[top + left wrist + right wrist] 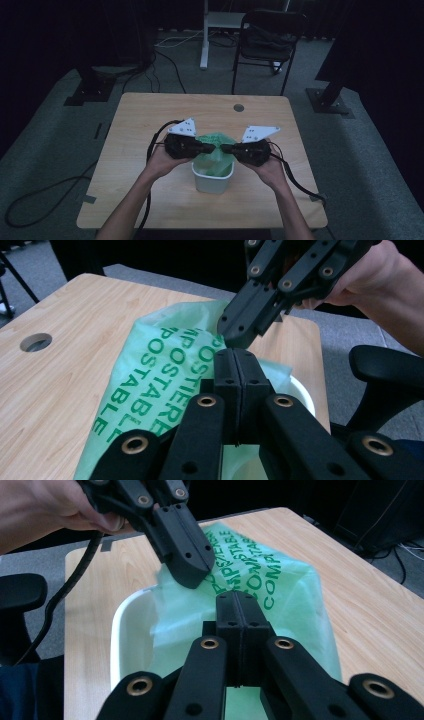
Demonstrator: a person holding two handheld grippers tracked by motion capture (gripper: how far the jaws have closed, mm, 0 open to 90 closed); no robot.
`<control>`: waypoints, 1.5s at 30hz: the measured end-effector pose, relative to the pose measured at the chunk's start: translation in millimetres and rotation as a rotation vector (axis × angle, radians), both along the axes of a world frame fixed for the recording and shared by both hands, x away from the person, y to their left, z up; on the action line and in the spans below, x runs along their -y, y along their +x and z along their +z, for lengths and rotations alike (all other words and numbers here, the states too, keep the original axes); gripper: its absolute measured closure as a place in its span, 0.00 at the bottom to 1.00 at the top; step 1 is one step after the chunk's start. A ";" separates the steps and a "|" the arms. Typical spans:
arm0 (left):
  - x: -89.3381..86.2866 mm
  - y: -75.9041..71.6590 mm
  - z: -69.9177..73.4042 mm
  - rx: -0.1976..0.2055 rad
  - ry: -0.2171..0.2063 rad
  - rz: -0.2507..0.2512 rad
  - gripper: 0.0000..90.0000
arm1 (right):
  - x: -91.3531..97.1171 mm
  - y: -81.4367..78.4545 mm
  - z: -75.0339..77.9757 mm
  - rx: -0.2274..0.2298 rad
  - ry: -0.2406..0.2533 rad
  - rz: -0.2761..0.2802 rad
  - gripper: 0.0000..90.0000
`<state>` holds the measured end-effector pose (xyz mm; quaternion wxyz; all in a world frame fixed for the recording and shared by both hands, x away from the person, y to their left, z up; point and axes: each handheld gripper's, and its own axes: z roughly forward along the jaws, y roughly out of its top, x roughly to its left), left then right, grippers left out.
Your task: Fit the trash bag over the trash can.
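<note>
High view: at centre frame, your left gripper (214, 148) and right gripper (223, 148) each pinch the thin, crinkly green bag (216, 159), jaws closed, over the white rectangular bin (212, 182) on the wooden counter (135, 145).

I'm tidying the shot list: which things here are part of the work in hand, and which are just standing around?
In the work:
- green bag
- white bin
- left gripper, shut on the bag
- right gripper, shut on the bag

Standing around:
- table, as the work surface
- black chair
- floor cables
</note>
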<state>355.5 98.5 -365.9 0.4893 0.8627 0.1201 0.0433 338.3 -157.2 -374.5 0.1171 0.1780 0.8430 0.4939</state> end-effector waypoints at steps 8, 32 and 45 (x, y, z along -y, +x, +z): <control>-20.8 -8.7 -4.8 0.011 -0.007 0.053 0.93 | 5.1 3.8 5.1 -0.006 0.027 -0.052 1.00; -66.0 -27.1 -42.7 -0.025 -0.010 0.215 0.69 | 11.0 7.8 10.2 -0.017 0.070 -0.097 1.00; -67.3 -27.4 -38.6 -0.001 -0.037 0.196 1.00 | 19.4 8.8 12.2 -0.022 0.080 -0.132 1.00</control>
